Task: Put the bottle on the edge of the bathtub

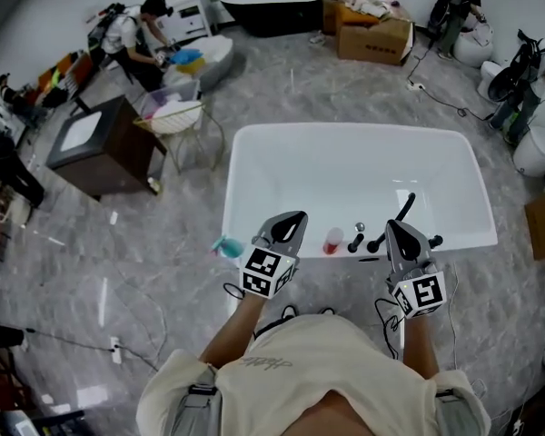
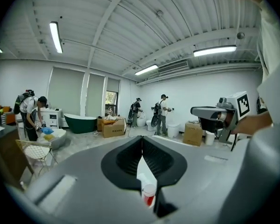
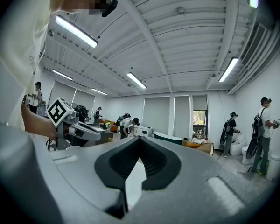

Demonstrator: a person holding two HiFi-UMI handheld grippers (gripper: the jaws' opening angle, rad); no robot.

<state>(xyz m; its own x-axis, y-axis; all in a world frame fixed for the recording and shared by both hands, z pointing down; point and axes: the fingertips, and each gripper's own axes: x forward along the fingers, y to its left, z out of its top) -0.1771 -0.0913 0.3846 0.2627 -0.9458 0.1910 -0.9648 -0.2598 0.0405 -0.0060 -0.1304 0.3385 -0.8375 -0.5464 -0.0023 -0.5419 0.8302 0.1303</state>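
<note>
Left gripper (image 2: 141, 143) before red, pale-topped bottle (image 2: 149, 196)

Two tools (image 1: 296, 218) (image 1: 393, 227), one bottle (image 1: 332, 241) (red, white-capped)

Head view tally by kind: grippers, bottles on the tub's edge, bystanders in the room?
Grippers: 2 (left gripper, right gripper)
Bottles: 1 (bottle)
Bystanders: 3 (upper left, upper right, right edge)
Total: 6
</note>
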